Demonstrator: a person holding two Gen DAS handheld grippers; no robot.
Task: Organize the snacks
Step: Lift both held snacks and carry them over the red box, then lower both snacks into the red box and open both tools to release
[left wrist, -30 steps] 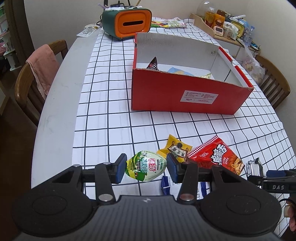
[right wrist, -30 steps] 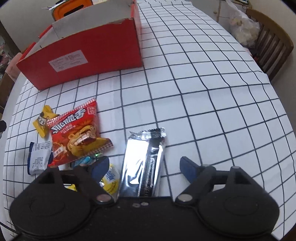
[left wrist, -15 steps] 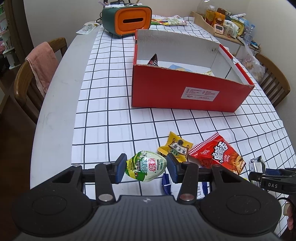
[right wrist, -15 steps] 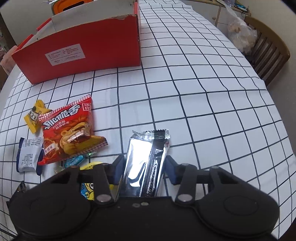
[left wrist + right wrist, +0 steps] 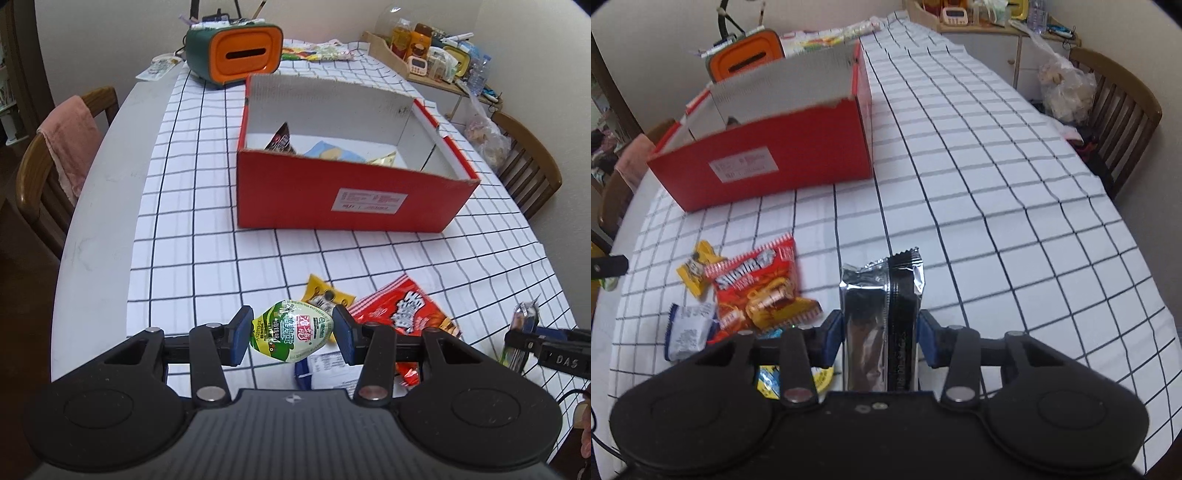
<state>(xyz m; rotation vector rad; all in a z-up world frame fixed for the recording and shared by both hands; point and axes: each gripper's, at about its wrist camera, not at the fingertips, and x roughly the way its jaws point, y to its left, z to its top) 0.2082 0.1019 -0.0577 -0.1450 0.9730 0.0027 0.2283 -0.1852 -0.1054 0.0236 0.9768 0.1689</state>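
My left gripper (image 5: 291, 335) is shut on a green egg-shaped snack pack (image 5: 291, 335) and holds it above the table. My right gripper (image 5: 880, 335) is shut on a silver foil bar packet (image 5: 881, 314), lifted off the cloth; it also shows at the right edge of the left wrist view (image 5: 524, 325). The open red cardboard box (image 5: 354, 195) stands ahead with a few snacks inside; it shows in the right wrist view (image 5: 768, 166) too. A red chip bag (image 5: 759, 284), a yellow packet (image 5: 698, 267) and a white-blue packet (image 5: 687, 328) lie on the checked cloth.
An orange and green tissue box (image 5: 236, 55) stands behind the red box. Wooden chairs stand at the left (image 5: 44, 173) and the right (image 5: 528, 170), the left one with a pink towel. A cluttered shelf (image 5: 436, 51) is at the back right. A plastic bag (image 5: 1067, 88) sits on the right chair.
My right gripper has shut on the silver packet and lifted it. Both grippers have risen and tilted toward the red box. The left grip on the green pack is unchanged.
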